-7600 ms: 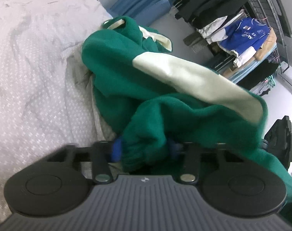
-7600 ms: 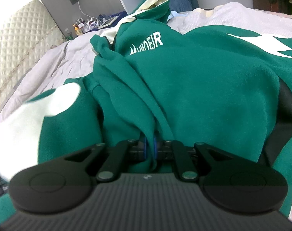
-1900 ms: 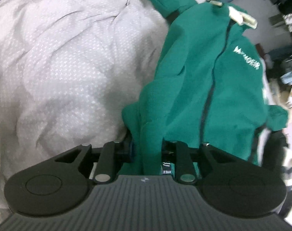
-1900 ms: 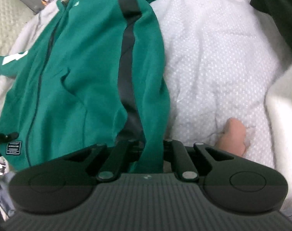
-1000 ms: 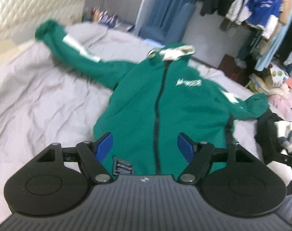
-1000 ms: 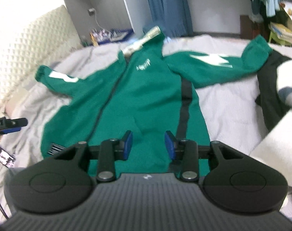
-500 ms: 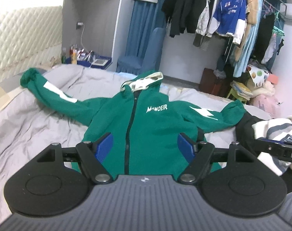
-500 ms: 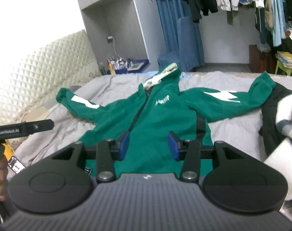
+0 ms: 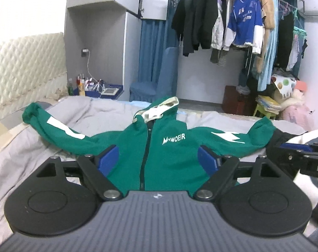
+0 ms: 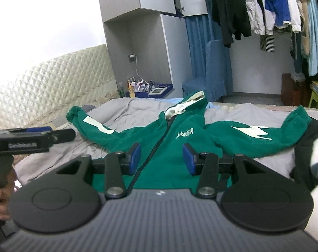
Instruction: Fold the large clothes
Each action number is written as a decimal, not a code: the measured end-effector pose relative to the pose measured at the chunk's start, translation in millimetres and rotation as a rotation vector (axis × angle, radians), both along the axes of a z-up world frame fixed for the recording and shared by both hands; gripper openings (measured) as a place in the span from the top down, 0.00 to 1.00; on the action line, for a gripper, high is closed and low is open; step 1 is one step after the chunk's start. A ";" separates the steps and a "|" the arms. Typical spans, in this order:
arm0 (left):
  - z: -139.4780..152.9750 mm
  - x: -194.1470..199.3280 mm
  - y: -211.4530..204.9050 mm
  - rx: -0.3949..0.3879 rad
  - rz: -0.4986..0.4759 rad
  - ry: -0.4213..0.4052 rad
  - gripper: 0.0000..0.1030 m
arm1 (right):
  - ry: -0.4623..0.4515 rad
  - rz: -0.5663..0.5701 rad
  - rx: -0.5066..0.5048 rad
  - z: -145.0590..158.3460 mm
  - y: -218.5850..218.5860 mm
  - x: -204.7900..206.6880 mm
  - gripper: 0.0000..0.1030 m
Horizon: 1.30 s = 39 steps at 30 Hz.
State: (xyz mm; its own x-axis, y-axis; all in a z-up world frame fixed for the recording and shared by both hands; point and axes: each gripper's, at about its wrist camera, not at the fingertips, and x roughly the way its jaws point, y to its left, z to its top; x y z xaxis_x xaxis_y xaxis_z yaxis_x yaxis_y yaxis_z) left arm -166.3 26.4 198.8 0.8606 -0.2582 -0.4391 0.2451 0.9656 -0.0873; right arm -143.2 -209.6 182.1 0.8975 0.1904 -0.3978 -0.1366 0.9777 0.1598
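Note:
A green zip hoodie [image 9: 169,153] with a cream-lined hood and white marks on its sleeves lies face up on the grey bed sheet [image 9: 100,115], both sleeves spread out sideways. My left gripper [image 9: 157,158] hovers above its lower part, jaws wide and still opening, with nothing between the blue pads. The right gripper [image 10: 161,158] hangs over the same lower part of the hoodie [image 10: 179,147], open about half way and holding nothing. Each gripper shows in the other's view: the left gripper [image 10: 33,140] at the left edge, the right gripper [image 9: 301,159] at the right edge.
A quilted headboard [image 9: 22,67] stands at the left, with a bedside table of bottles [image 9: 91,86] behind the bed. Hanging clothes [image 9: 242,25] fill a rail at the back right. Dark and striped garments [image 9: 284,138] lie on the bed by the right sleeve.
Both grippers, earlier shut on the hoodie's hem, have let go; the hoodie now lies spread flat. Both have lifted and tilted up, and the left jaws have widened a little.

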 end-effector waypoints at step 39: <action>-214.5 245.0 30.3 0.029 0.130 0.102 0.08 | 0.200 -0.076 0.095 -149.0 -19.8 340.1 0.00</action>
